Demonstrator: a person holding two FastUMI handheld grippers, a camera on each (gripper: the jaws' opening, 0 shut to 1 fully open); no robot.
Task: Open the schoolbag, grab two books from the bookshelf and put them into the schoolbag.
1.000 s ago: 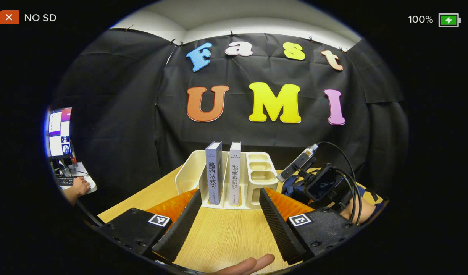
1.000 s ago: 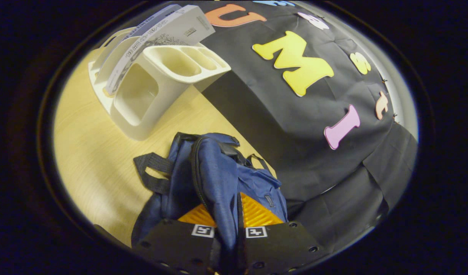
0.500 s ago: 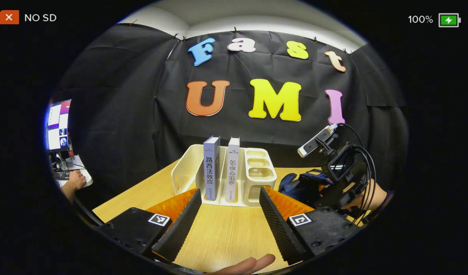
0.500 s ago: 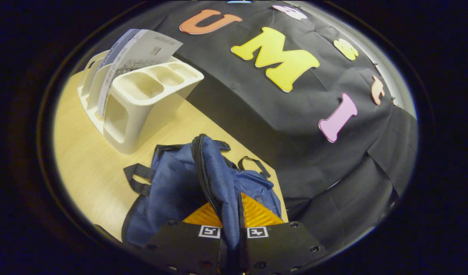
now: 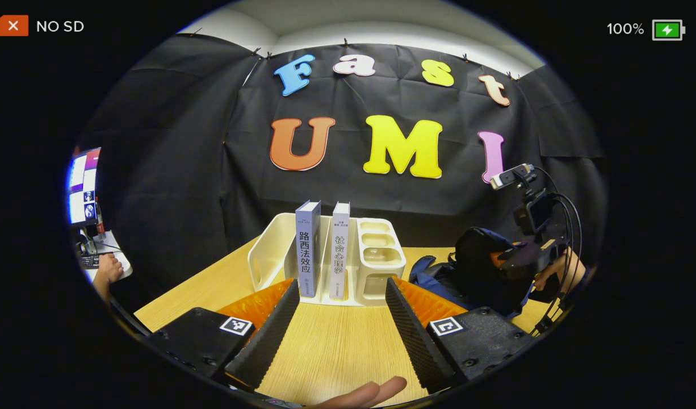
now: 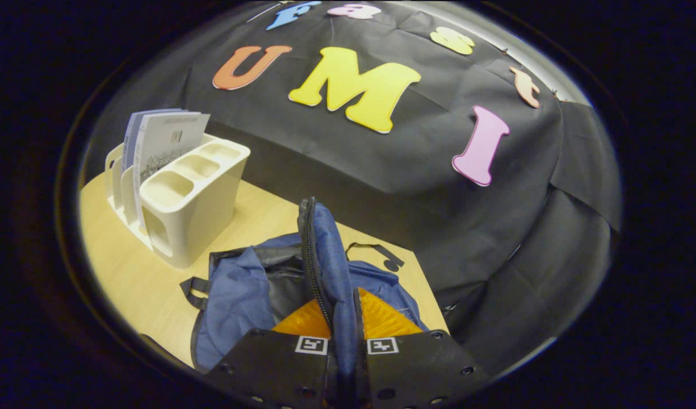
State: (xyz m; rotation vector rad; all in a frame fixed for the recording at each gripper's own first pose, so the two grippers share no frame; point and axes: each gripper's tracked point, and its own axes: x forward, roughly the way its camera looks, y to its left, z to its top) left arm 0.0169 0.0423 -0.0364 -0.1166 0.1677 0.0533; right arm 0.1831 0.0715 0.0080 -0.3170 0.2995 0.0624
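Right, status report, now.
Right gripper shut on schoolbag flap, bag open. Left gripper open, facing two books upright in bookshelf. Path clear.

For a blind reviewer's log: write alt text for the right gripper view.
The right gripper is shut on the flap of a blue schoolbag, lifting it so the dark inside shows. Behind it on the wooden table stands a cream bookshelf holding two upright books.
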